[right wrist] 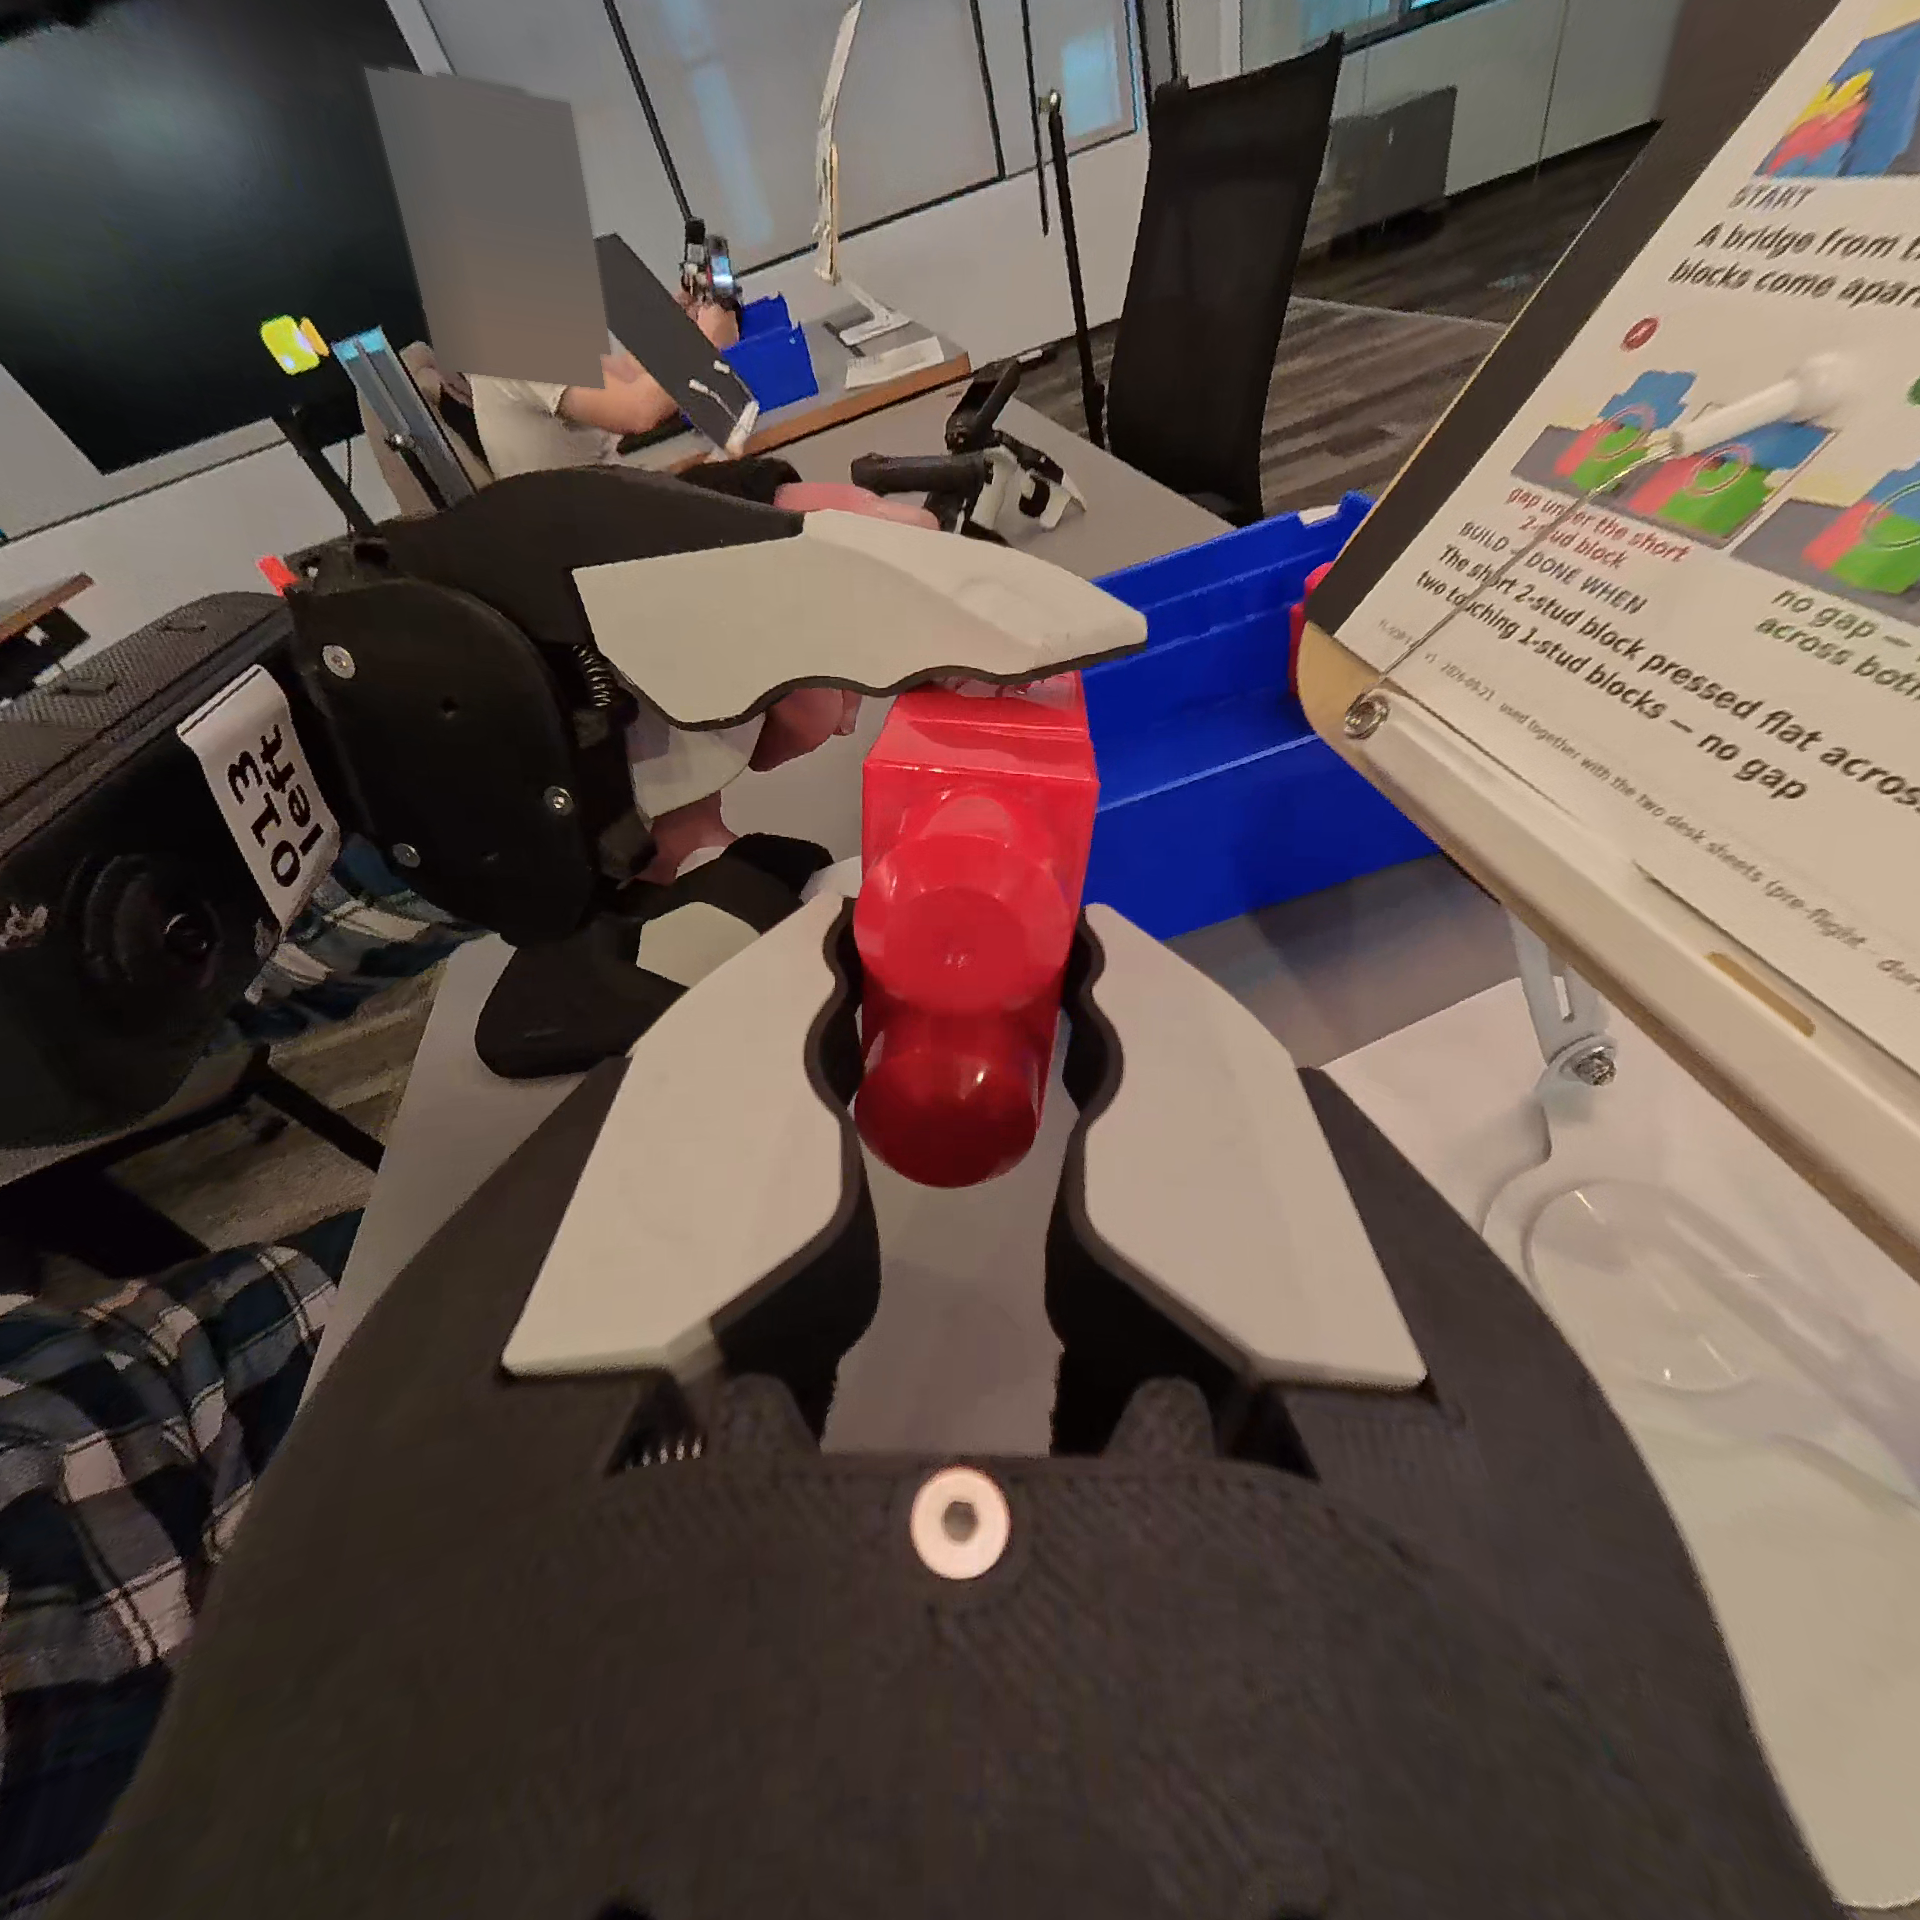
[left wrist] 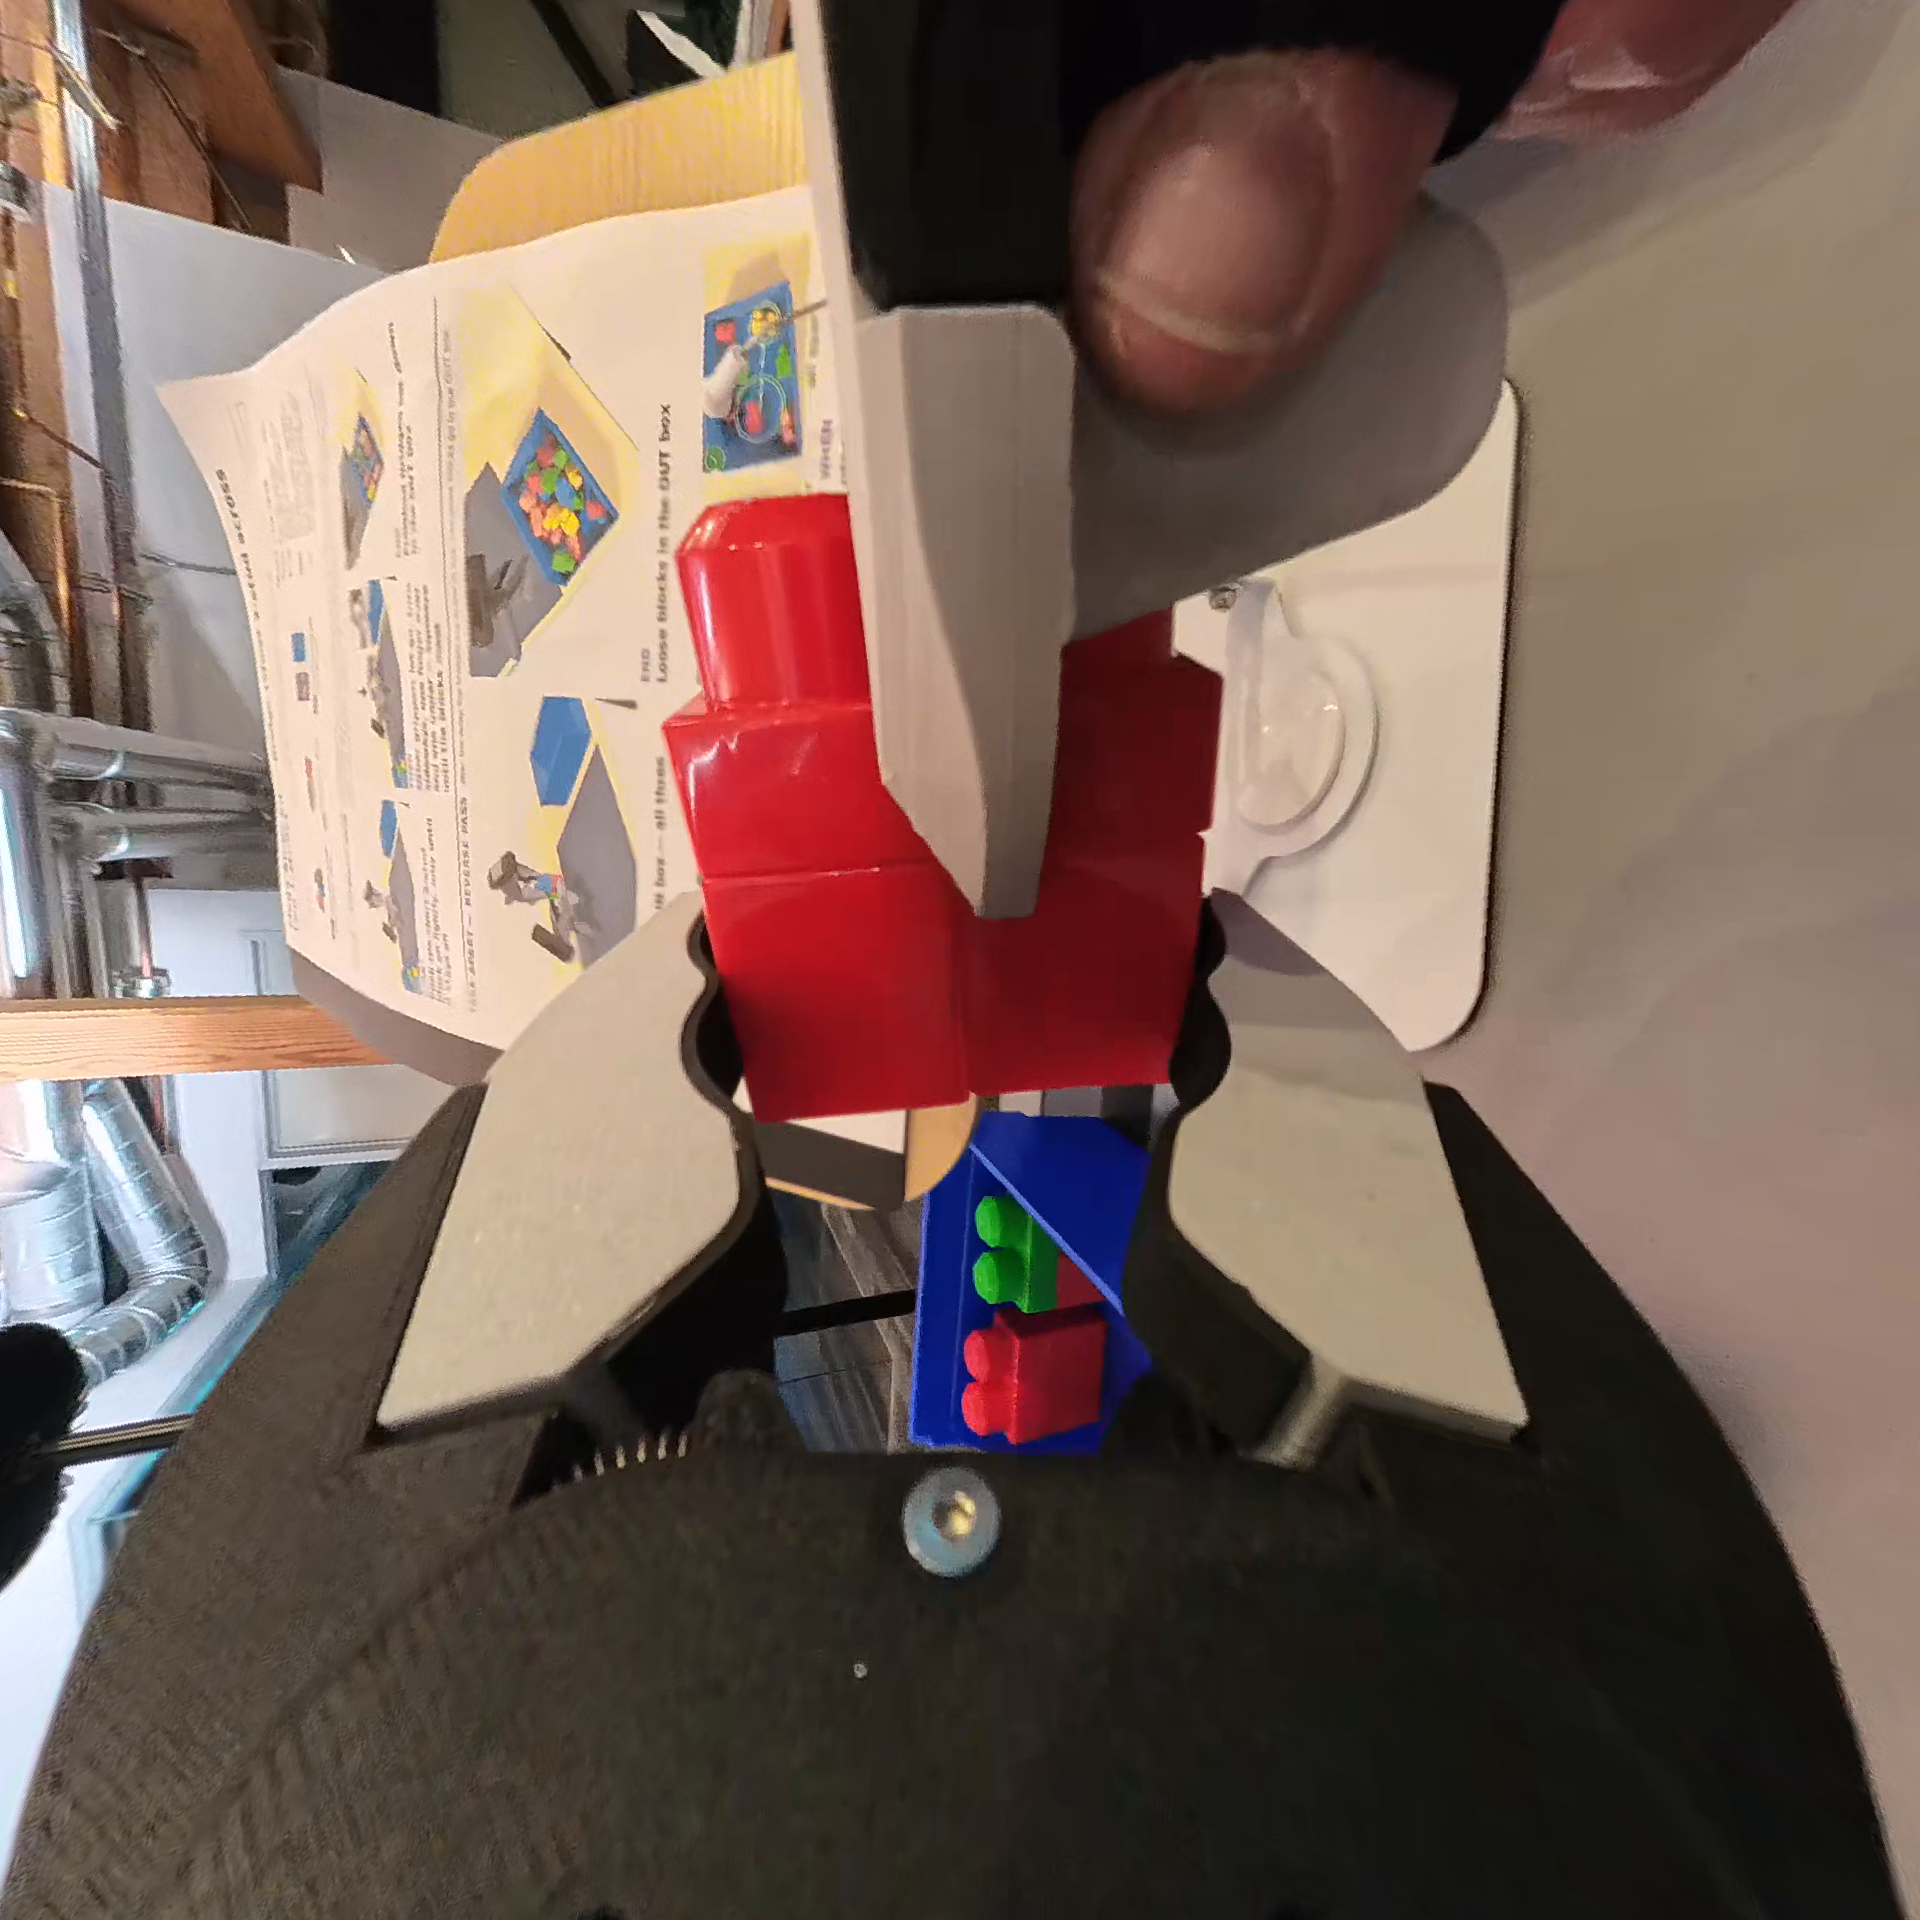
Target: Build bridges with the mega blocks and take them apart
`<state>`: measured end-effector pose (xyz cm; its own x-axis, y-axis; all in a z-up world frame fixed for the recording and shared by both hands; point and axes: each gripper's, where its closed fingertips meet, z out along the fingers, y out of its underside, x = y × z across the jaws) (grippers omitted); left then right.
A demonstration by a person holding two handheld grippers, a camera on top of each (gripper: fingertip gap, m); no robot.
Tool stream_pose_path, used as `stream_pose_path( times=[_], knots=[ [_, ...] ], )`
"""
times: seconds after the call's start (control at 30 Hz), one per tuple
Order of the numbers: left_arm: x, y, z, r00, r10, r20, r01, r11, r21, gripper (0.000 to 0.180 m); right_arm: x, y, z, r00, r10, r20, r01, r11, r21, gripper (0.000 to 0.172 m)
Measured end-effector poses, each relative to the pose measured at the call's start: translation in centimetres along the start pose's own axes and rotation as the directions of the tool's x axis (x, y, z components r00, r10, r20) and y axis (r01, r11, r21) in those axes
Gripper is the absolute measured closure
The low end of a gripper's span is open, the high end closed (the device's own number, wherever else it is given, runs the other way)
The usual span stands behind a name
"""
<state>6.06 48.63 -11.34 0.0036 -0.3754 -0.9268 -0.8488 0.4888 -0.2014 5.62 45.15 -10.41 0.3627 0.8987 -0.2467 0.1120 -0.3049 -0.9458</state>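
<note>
A glossy red plastic block assembly (right wrist: 971, 831) with rounded studs is held above the grey tabletop (right wrist: 1351, 966), gripped from both ends. The left gripper (left wrist: 956, 997) clamps its wide base; the right gripper (right wrist: 956, 997) pinches the narrower studded block. A blue plastic bin (right wrist: 1226, 748) stands just beyond, beside a tilted instruction sheet (right wrist: 1662, 582).

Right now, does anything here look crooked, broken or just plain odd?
Nothing looks broken or spilled. One oddity: the red block assembly is held off the table, lying sideways, studs pointing toward the right gripper. Both grippers clamp it, the left gripper across its long block. Loose blocks sit tidily in the blue bin.
</note>
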Motion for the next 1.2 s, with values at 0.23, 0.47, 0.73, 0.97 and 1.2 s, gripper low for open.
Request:
stream_pose_path(
  times=[0.23, 0.47, 0.73, 0.97, 1.2],
  knots=[
    [1.3, 1.3, -1.0, 1.000, 0.012, -0.011, -0.012, 1.000, -0.021, 0.099, -0.8, 1.2, 1.2, 1.000, -0.009, 0.029, 0.011, 0.999, -0.050, 0.134],
    [0.0, 5.9, -3.4, 0.999, -0.044, 0.003, 0.044, 0.995, -0.086, 0.102, 1.1, -0.8, -1.6, 0.999, -0.034, -0.024, 0.034, 0.999, 0.003, 0.135],
    [0.9, 6.7, -3.5, 0.995, -0.096, -0.026, 0.093, 0.991, -0.100, 0.102, 6.5, -4.1, -10.7, 0.934, -0.156, -0.322, 0.150, 0.988, -0.044, 0.134],
    [1.0, 6.6, -4.1, 0.990, -0.140, -0.022, 0.138, 0.987, -0.088, 0.102, 16.4, -0.8, -22.8, 0.755, -0.052, -0.654, -0.041, 0.991, -0.127, 0.135],
    [1.9, 6.2, -4.0, 0.987, -0.151, -0.046, 0.147, 0.986, -0.078, 0.102, 22.4, 6.8, -28.6, 0.650, 0.144, -0.746, -0.332, 0.937, -0.109, 0.134]
  ],
)
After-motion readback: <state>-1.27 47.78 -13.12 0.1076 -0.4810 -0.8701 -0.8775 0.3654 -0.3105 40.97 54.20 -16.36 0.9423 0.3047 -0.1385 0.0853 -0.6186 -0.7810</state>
